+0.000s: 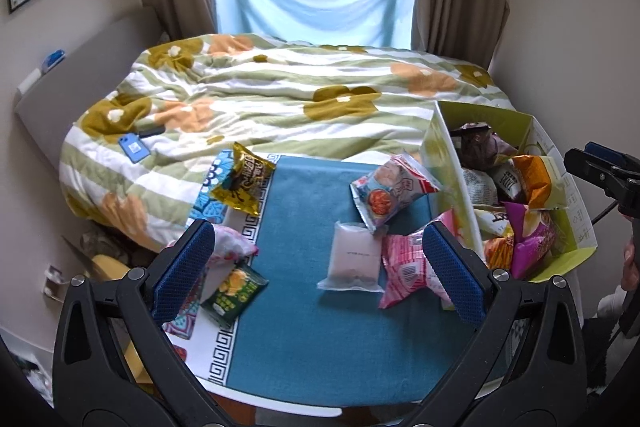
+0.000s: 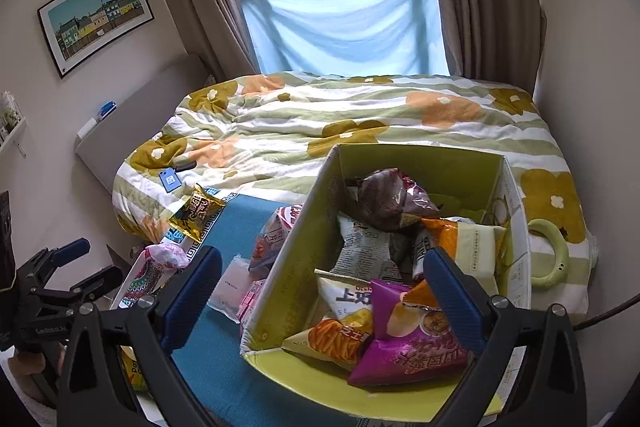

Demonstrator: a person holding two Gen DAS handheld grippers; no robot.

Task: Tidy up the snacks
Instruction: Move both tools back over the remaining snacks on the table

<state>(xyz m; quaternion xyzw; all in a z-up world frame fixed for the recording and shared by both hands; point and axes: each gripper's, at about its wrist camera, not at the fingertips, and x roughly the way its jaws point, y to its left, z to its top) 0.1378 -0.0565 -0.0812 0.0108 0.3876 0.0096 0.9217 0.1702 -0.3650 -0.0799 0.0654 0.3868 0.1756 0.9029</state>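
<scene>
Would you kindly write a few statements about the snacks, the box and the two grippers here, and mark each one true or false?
1. The green cardboard box already holds several snack bags. True.
2. The left gripper is shut on a snack. False: it is open and holds nothing.
3. The gold snack bag lies at the far left edge of the blue mat. True.
4. The purple chip bag lies on the mat. False: it is inside the box.
5. The right gripper is open above the box. True.

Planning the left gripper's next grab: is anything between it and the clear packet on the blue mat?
Nothing visible. The left gripper is open with the clear packet directly ahead on bare mat. A pink bag touches the packet's right edge.
</scene>
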